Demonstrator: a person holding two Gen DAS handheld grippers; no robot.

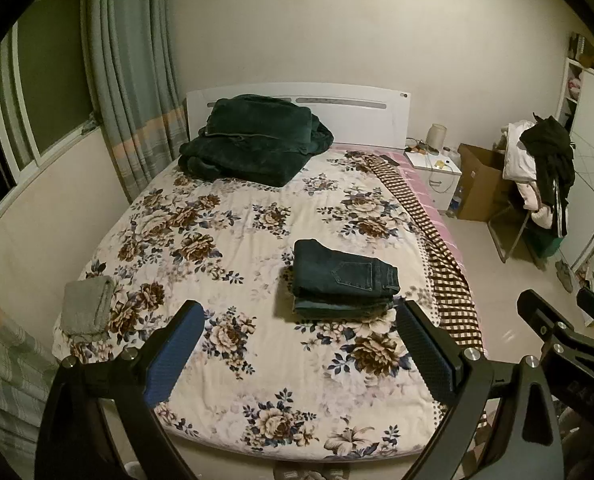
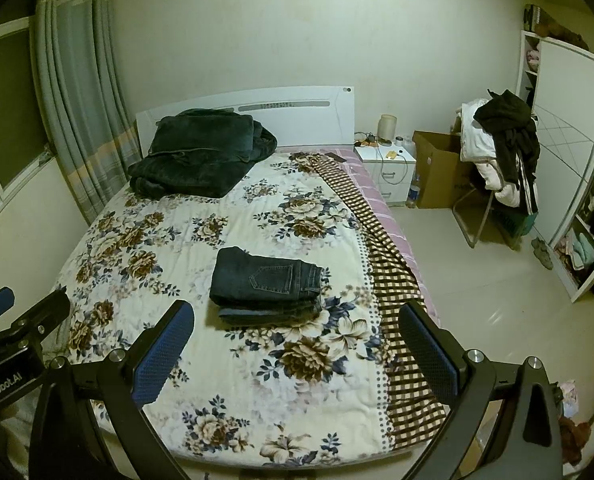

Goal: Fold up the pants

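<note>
Bedroom walls, a grey-green curtain (image 1: 129,80) and an open wardrobe (image 2: 569,168) framed the scene, and most of both views was taken up by the bed (image 1: 233,408) under its flowered sheet. At its head lay a bulky dark green blanket (image 1: 253,140), loosely folded; along the far edge ran a checked cloth (image 2: 393,280). Beyond it stood a small nightstand (image 2: 389,168), a cardboard box (image 2: 437,172) and a chair heaped with clothes (image 2: 501,148). The pants (image 1: 343,274), dark denim, sat folded in a compact stack near the middle of the bed, back pocket uppermost, with a lighter folded garment under them. A small grey folded cloth (image 1: 87,310) lay at the near left corner. The left claw (image 1: 301,354) and the right claw (image 2: 295,354) both hung wide apart and empty above the near end of the mattress, well clear of the stack. The fold looked finished; the risk was that any further nudge on the soft, uneven sheet could slide the top layer off and spring the folds open.
</note>
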